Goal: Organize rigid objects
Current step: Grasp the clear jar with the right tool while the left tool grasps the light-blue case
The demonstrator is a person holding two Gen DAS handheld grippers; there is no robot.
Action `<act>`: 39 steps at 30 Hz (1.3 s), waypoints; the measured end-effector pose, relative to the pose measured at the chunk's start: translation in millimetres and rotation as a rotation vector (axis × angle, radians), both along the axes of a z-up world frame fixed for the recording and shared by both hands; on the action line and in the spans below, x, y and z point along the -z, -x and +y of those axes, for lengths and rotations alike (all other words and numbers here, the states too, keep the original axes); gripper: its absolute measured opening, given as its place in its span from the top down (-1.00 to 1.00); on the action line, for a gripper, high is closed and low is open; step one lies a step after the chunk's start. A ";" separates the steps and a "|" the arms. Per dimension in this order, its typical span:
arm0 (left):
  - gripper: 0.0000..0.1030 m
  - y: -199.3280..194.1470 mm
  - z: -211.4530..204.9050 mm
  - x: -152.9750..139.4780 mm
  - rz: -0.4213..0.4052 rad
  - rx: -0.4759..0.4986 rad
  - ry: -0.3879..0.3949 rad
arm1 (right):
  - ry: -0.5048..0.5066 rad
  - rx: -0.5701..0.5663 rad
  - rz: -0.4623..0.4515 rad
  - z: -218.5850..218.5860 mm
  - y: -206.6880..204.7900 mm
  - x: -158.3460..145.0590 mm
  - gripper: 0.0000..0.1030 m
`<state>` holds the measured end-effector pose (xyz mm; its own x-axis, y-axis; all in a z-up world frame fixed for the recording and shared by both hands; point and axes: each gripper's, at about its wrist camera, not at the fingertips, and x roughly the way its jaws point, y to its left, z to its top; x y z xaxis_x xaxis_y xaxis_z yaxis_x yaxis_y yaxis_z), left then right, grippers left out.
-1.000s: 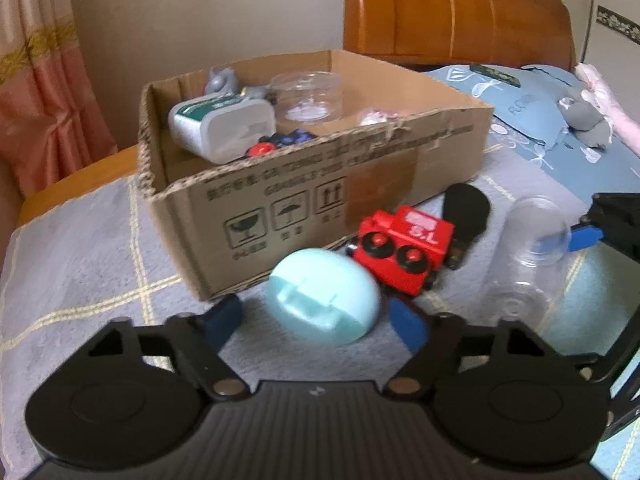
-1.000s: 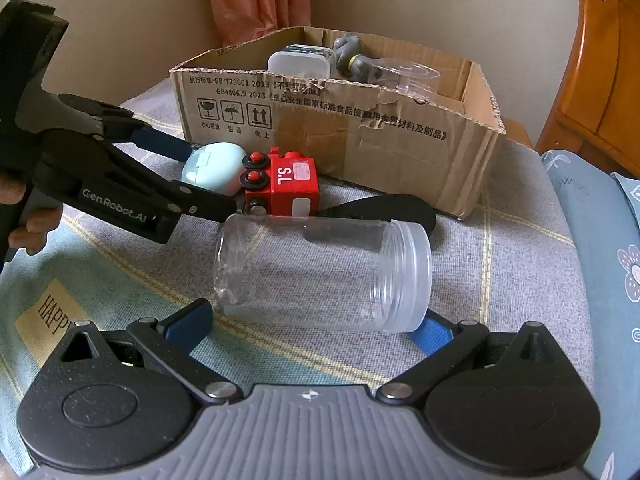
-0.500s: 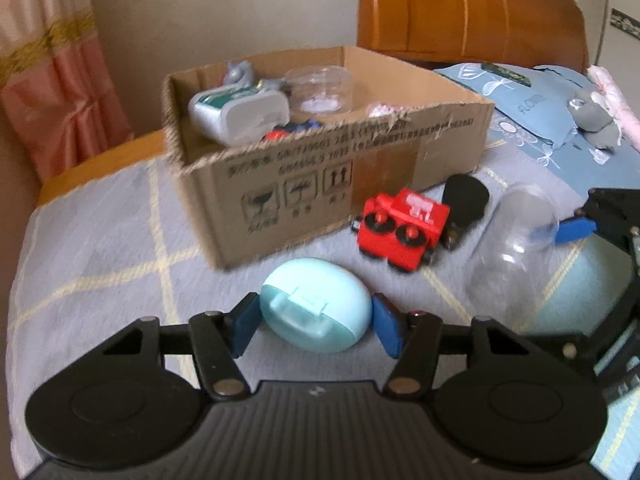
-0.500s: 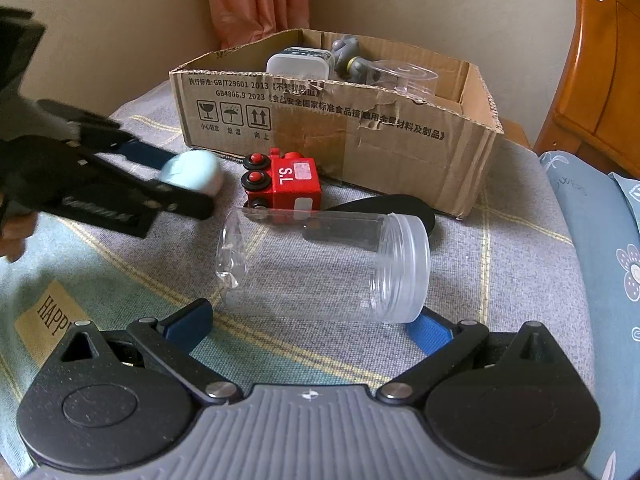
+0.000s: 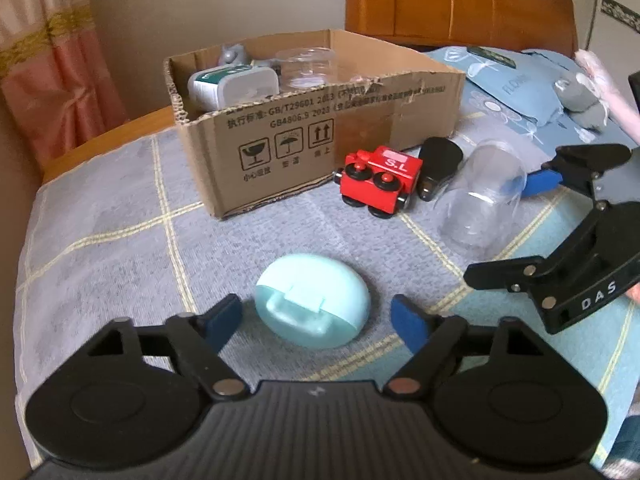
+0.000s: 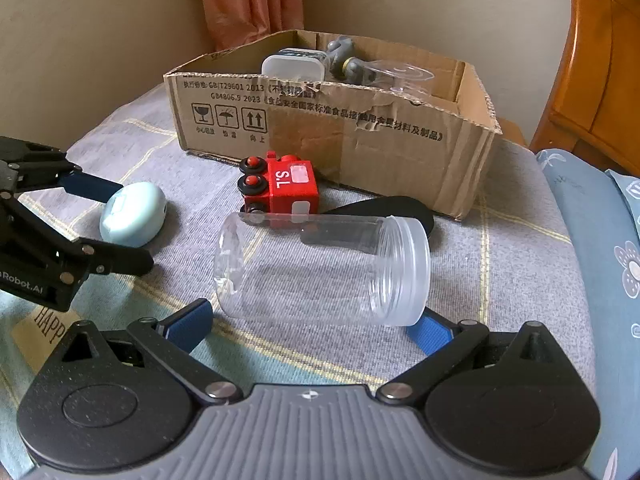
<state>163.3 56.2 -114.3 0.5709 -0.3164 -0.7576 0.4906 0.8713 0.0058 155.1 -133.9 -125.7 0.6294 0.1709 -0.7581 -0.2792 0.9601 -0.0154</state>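
Your left tongs [image 5: 316,314] have just been opening, now wide around the pale-blue egg-shaped plastic case [image 5: 312,300], near centre. Smooth, light, rigid: pinch its widest sides. Right tongs [image 6: 316,320] gape, untouching, around the clear jar [image 6: 320,268].

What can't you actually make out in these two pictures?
- Floor of the cardboard box: hidden by its front wall in both views.
- Black object behind the clear jar: partly covered by the jar in the right view, so its kind is unclear.
- Grey figure in the box: mostly hidden behind the white container.
- Right gripper: cut off by the left view's edge.
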 end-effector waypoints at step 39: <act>-0.39 -22.2 3.8 -3.9 0.038 0.406 -0.019 | -0.003 0.098 -0.024 -15.3 -4.0 -16.9 -1.00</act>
